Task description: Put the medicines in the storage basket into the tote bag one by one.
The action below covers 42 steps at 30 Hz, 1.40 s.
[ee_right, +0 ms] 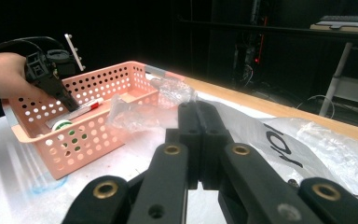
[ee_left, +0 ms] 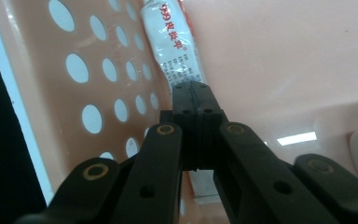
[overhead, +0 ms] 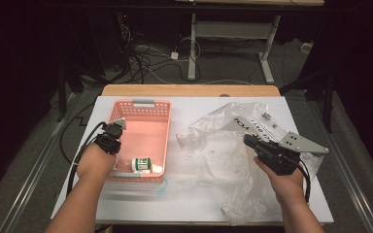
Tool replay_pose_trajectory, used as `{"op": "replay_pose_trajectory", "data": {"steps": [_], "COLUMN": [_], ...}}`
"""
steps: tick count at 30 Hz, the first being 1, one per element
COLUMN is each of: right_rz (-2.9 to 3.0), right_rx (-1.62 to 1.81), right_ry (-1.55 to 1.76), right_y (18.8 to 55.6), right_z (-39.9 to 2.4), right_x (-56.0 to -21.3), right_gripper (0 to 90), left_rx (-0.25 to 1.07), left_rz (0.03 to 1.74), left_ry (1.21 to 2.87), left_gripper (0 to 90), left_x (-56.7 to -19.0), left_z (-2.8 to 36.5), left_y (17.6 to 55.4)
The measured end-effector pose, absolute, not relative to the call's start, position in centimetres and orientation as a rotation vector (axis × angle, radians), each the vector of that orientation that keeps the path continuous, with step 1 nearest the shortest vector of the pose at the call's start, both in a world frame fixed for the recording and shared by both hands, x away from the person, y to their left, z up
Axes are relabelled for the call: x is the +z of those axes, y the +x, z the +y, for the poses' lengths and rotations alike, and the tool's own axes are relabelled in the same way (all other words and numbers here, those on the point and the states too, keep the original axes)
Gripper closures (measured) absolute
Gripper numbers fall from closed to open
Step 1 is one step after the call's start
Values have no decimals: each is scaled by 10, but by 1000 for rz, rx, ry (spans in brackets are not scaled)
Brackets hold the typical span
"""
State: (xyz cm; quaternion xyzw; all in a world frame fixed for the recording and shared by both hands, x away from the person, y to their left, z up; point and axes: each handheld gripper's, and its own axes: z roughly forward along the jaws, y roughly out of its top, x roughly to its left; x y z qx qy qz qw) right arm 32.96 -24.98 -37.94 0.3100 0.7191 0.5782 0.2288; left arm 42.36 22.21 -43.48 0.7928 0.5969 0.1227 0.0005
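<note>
Two pairs of black fingers were at work, both pressed fully together. The left gripper [ee_left: 192, 88] reached down into the pink basket [overhead: 161, 108], near its left wall, and its closed fingers [ee_left: 182, 100] pinched the end of a white tube [ee_left: 172, 42] with red lettering; in the left gripper view the tube stretched away from the fingertips along the perforated wall. From the right gripper view the same tube [ee_right: 81, 109] slanted from the left gripper [ee_right: 70, 105] down toward the basket's floor. A small white jar with a green label [overhead: 141, 164] lay inside the basket at its near edge, apart from the tube. The right gripper [overhead: 247, 140] hovered over the crumpled clear plastic bag [overhead: 223, 155] spread across the right half of the white surface [overhead: 184, 204], its fingers [ee_right: 189, 126] shut with nothing visible between them; whether they touched the bag could not be told. The bag bore a white label with black letters [ee_right: 279, 144]. The basket stood on the left half of the surface, just beside the bag's edge.
</note>
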Motion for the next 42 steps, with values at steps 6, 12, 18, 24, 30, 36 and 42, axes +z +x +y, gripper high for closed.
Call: {"op": "replay_pose_trajectory", "data": {"steps": [6, 12, 18, 24, 30, 36, 42], "right_rz": [1980, 1982, 1978, 1980, 1972, 1976, 1975], "right_rx": [1592, 1591, 1592, 1591, 1593, 1592, 1591], "right_ry": [850, 850, 847, 853, 858, 847, 850], "right_y": [330, 329, 329, 331, 331, 331, 330], "right_z": [-250, -249, -249, -251, -253, -250, -251], "right_x": [-380, -379, -378, -380, -379, -379, -379], "right_gripper": [900, 900, 900, 900, 900, 900, 900], "left_rx": [372, 341, 90, 125, 156, 115, 102], "left_rz": [1877, 1843, 1520, 1494, 1552, 1570, 1597], "left_ry": [2488, 2505, 2321, 2171, 2137, 2160, 2219], "left_gripper": [884, 884, 885, 885, 884, 808, 616], "left_x": [-435, -435, -419, -394, -396, -404, -412], "left_z": [222, 214, 167, 184, 210, 205, 201], "left_y": [424, 426, 438, 439, 436, 437, 442]}}
